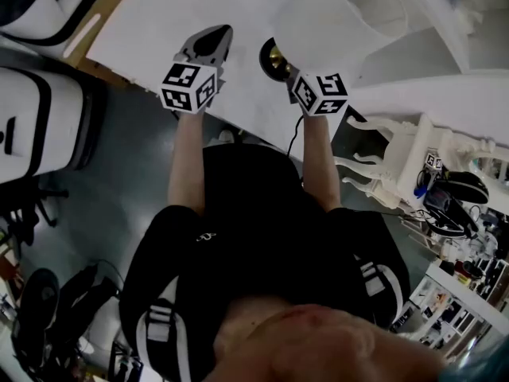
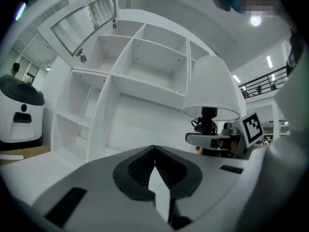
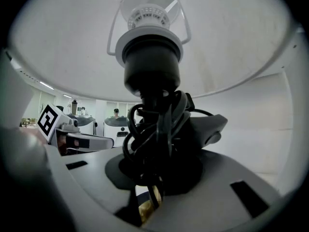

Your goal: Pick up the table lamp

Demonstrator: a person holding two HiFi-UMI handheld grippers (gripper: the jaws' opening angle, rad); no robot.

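The table lamp (image 1: 274,58) hangs over the white table's front edge, seen in the head view as a dark round part with brass. My right gripper (image 1: 285,72) is shut on its stem. In the right gripper view my right gripper (image 3: 149,190) clamps the brass stem (image 3: 146,204) just below a bundle of wound black cord (image 3: 154,129), with the socket and the white shade (image 3: 231,47) overhead. In the left gripper view the lamp's white shade (image 2: 212,88) stands to the right, above the right gripper (image 2: 212,140). My left gripper (image 2: 154,151) is shut on nothing, level beside the lamp (image 1: 215,37).
A white shelf unit (image 2: 145,57) with open compartments stands behind the white table (image 1: 151,22). A white ornate chair (image 1: 398,157) and a cluttered desk (image 1: 461,205) are at the right. Rounded white machines (image 1: 32,126) (image 2: 21,110) stand at the left.
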